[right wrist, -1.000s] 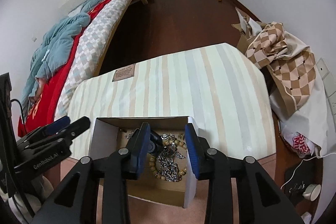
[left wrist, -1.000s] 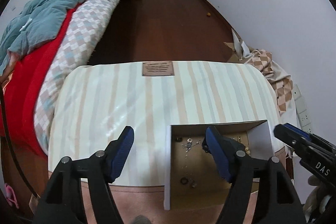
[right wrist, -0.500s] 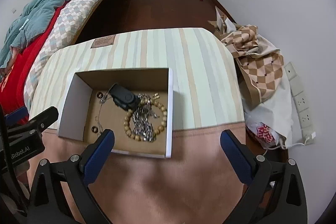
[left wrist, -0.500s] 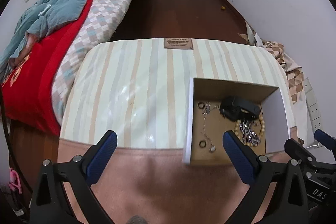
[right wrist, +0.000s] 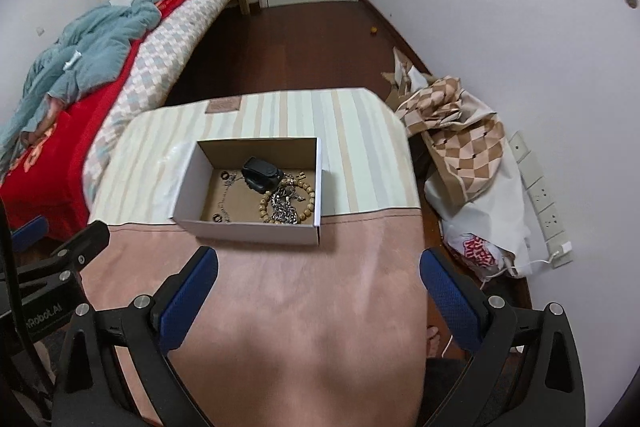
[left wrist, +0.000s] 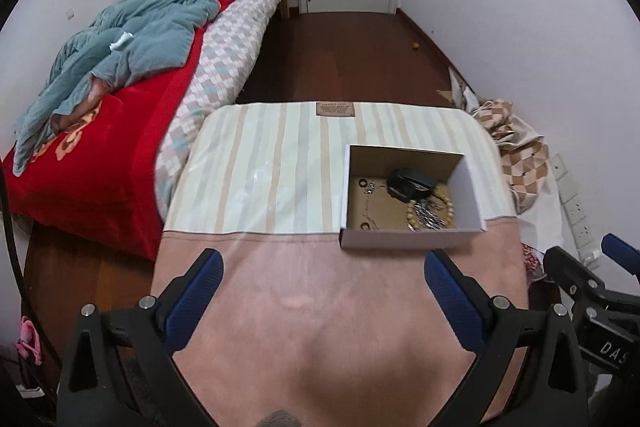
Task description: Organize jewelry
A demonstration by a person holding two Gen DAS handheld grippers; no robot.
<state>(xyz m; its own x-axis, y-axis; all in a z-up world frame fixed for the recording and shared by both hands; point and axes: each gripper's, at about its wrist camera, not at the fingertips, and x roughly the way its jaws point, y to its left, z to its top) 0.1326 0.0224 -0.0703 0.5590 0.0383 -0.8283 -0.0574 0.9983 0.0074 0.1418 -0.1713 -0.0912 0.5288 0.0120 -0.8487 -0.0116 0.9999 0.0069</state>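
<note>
An open cardboard box (left wrist: 412, 239) (right wrist: 248, 231) stands on the cloth-covered table. Inside lie a black watch (left wrist: 409, 183) (right wrist: 261, 174), a wooden bead bracelet (left wrist: 450, 207) (right wrist: 307, 195), a silver chain (left wrist: 428, 217) (right wrist: 285, 211), a thin necklace and small dark rings (left wrist: 363, 182) (right wrist: 218, 217). My left gripper (left wrist: 323, 301) is open and empty, held back above the pink part of the cloth. My right gripper (right wrist: 318, 297) is open and empty, also back from the box.
The table (left wrist: 280, 167) has a striped cloth at the far half and pink cloth (right wrist: 312, 327) near me. A bed (left wrist: 120, 87) with red and blue covers stands left. Checked bags (right wrist: 460, 131) and a power strip (right wrist: 548, 211) lie right, on the floor.
Both grippers have opened wide and drawn back and up from the box. The jewelry that was between the right fingers now lies in the box.
</note>
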